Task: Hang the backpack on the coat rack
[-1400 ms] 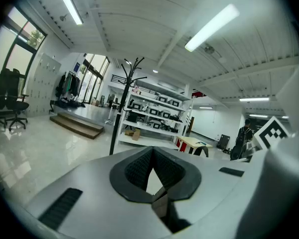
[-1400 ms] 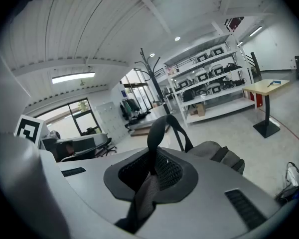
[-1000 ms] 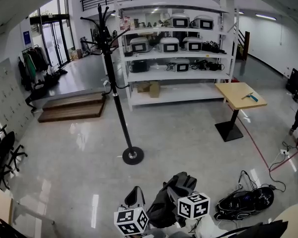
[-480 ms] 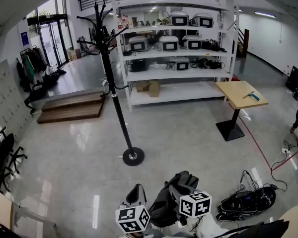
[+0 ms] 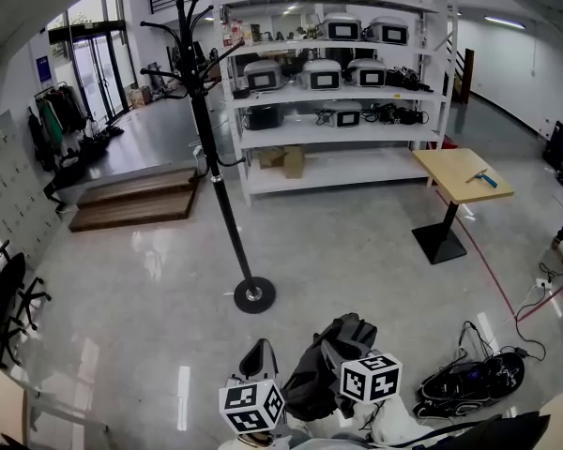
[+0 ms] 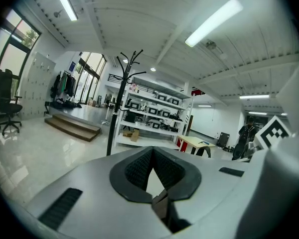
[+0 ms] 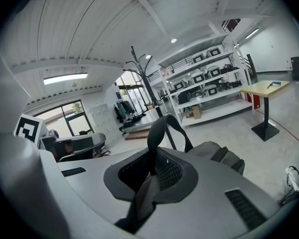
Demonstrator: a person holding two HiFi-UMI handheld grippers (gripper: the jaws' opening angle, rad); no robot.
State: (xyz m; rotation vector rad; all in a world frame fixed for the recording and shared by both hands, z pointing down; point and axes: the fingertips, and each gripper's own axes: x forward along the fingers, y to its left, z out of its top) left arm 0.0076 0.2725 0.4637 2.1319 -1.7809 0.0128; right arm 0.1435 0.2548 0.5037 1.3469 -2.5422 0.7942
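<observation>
Dark grey fabric backpack [image 5: 330,368] sits near centre, its bottom hidden behind the grippers, with right gripper [image 7: 153,159] clamped on its black strap [image 7: 162,128], left gripper [image 6: 152,154] fingertips together, and black metal coat rack [image 5: 218,157] far left.

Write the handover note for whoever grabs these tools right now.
Right tool: shut on a strap of the dark grey fabric backpack, held low in front of the person.
Left tool: jaw tips together, nothing seen between them.
Tall black metal coat rack: stands ahead, well apart from the backpack, no bag on it.
Done: backpack gripped.
Left: carry it over, hang it by a strap.
</observation>
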